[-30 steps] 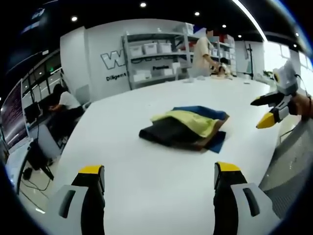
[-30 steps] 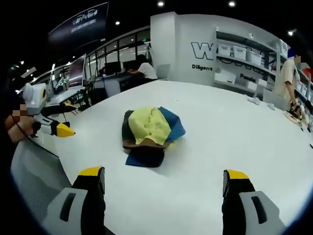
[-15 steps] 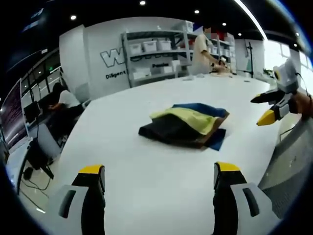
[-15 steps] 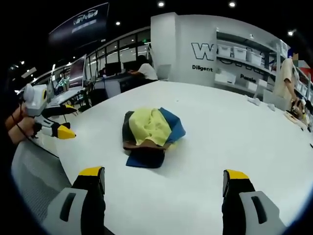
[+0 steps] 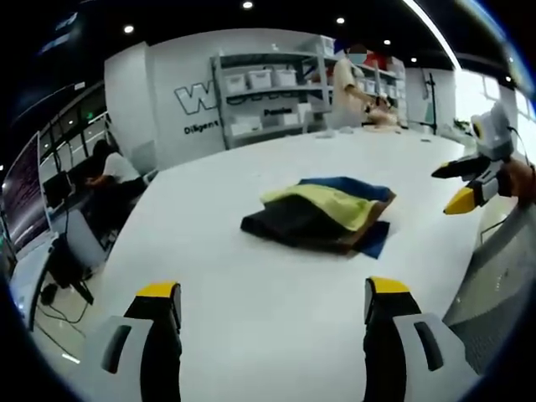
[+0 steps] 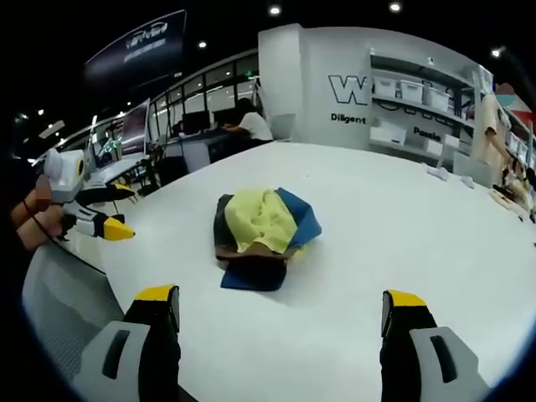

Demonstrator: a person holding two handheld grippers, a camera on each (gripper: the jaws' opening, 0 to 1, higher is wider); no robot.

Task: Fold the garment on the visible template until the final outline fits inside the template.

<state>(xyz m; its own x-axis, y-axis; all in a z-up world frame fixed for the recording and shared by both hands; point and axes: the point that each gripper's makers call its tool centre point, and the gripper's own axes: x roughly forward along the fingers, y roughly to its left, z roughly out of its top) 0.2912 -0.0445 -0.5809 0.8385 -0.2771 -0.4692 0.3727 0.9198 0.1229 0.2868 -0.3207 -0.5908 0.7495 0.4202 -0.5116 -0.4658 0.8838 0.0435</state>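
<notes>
One folded garment (image 5: pixel 322 219) is seen on the white table (image 5: pixel 251 310), ahead of both grippers and well apart from each; three layers can be counted in it, a yellow one on top, a black one beneath and a brown edge between them; the bundle is laid on one blue template (image 5: pixel 375 239), whose corners are seen sticking out from under the cloth on two sides; whether the outline sits wholly inside the template cannot be told. In the right gripper view the same garment (image 6: pixel 255 228) is placed ahead and slightly left of the jaws, with the blue template (image 6: pixel 303 219) showing at its far right and near edge.

Two grippers are counted. The left gripper (image 5: pixel 266 303) is held over the bare table with its two yellow-tipped jaws set wide apart and nothing between them; the right gripper (image 6: pixel 278 308) is held likewise, jaws parted and nothing gripped. In the left gripper view the right gripper (image 5: pixel 469 186) is seen at the far right, held in a hand (image 5: pixel 523 180), off the table's edge; in the right gripper view the left gripper (image 6: pixel 100 211) is seen at the far left, held in a hand (image 6: pixel 38 219).

Beyond the table one shelving unit (image 5: pixel 268 96) with white bins is seen; one person (image 5: pixel 109 172) is seated at the desks, and one person (image 5: pixel 345 84) is standing by the shelves.
</notes>
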